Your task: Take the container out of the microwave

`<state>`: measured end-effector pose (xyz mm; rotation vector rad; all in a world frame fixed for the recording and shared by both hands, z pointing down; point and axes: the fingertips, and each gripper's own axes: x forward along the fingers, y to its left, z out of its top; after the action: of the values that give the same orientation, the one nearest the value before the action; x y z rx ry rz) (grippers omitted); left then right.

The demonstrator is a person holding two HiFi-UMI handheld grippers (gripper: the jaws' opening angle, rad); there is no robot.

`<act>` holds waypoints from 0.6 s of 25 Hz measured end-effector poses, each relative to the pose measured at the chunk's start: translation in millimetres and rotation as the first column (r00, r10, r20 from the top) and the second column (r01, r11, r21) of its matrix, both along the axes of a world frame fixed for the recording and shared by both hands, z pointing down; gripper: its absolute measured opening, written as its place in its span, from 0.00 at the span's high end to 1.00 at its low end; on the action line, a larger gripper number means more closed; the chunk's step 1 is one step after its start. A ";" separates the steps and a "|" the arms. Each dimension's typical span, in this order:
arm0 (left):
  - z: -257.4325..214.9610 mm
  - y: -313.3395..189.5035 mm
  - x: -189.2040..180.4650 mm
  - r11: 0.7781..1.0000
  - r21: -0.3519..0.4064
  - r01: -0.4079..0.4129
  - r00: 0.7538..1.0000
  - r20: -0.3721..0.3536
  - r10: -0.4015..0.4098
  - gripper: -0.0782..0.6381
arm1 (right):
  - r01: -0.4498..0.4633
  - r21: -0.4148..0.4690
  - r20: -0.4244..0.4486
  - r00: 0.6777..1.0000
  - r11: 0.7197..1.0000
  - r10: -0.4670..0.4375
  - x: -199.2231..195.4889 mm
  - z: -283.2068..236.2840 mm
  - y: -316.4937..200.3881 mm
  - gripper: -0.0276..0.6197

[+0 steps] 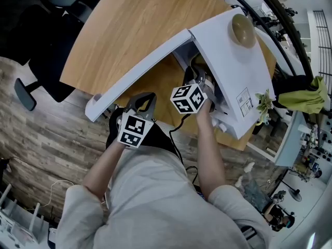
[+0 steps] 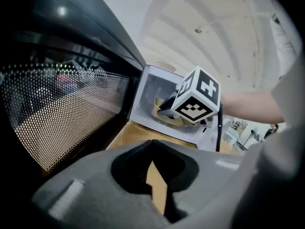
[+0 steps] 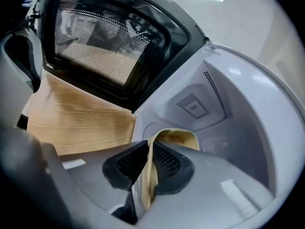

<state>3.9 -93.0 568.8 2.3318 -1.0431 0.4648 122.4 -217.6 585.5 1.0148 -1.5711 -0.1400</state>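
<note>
The white microwave stands on the wooden table with its door swung wide open. A beige container sits inside the cavity. My right gripper reaches in and is shut on the container's near rim, which runs up between the two pads. In the head view the right gripper has its tips hidden inside the microwave. My left gripper hangs in front of the open door, jaws together with nothing in them. From the left gripper view, the container shows behind the right gripper's marker cube.
A tan bowl rests upside down on top of the microwave. The door's mesh window stands close on the left. A dark office chair stands at the upper left. A green cloth lies at the right.
</note>
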 end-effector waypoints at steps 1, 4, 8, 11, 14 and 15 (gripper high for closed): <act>0.1 0.4 0.1 1.000 0.000 -0.001 1.000 0.000 0.001 0.89 | 0.000 0.003 0.005 1.000 1.000 0.000 -0.4 -0.9 1.2 0.88; 0.6 2.0 1.8 1.000 0.001 -0.006 1.000 0.000 0.006 0.89 | 0.005 0.012 0.018 1.000 1.000 -0.005 -1.2 -2.5 5.6 0.89; 0.8 5.2 3.8 1.000 -0.002 -0.014 1.000 -0.002 0.014 0.89 | 0.027 0.014 0.010 1.000 1.000 -0.028 -2.5 -1.8 13.6 0.89; 1.3 6.2 4.7 1.000 -0.001 -0.026 1.000 0.001 0.026 0.89 | 0.040 0.016 0.005 0.999 0.999 -0.040 -4.4 -2.4 18.9 0.89; 1.4 6.2 6.0 0.999 0.000 -0.035 0.999 0.000 0.035 0.89 | 0.048 0.023 0.002 0.999 0.999 -0.049 -6.5 -4.9 22.0 0.89; 1.3 6.3 6.4 0.999 0.001 -0.037 0.999 0.000 0.037 0.89 | 0.049 0.025 0.001 0.999 0.998 -0.049 -6.9 -5.9 22.9 0.89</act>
<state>10.4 -86.7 570.1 2.3555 -1.0014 0.4784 115.5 -194.7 579.6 0.9963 -1.6004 -0.1934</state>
